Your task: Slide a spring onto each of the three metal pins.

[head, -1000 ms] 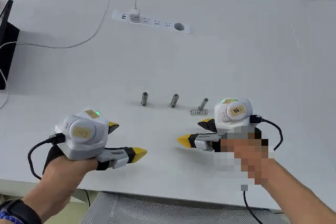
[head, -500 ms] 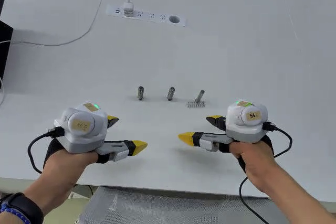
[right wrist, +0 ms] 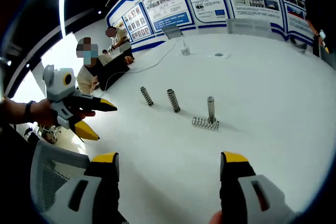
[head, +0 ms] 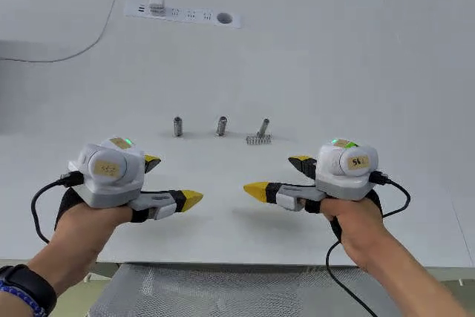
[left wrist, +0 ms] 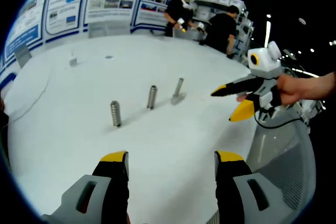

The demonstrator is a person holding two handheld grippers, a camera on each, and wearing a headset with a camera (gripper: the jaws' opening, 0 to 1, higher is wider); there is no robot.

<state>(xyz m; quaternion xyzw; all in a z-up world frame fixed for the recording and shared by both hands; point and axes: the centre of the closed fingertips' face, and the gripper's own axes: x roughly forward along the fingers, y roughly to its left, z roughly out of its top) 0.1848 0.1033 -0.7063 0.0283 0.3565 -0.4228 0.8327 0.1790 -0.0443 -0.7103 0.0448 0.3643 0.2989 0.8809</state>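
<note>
Both arms are forward. The left hand (head: 89, 224) holds the left gripper (head: 172, 179) level, fingers (head: 191, 198) spread wide, empty, tips pointing inward. The right hand (head: 355, 220) mirrors it, right gripper (head: 277, 175) wide too.

Yellow-tipped black jaws, grey springs (head: 221, 125), plain white workbench (head: 334, 57).

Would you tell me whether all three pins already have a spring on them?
No, the right-hand pin stands bare, with a spring lying on the table at its base.
</note>
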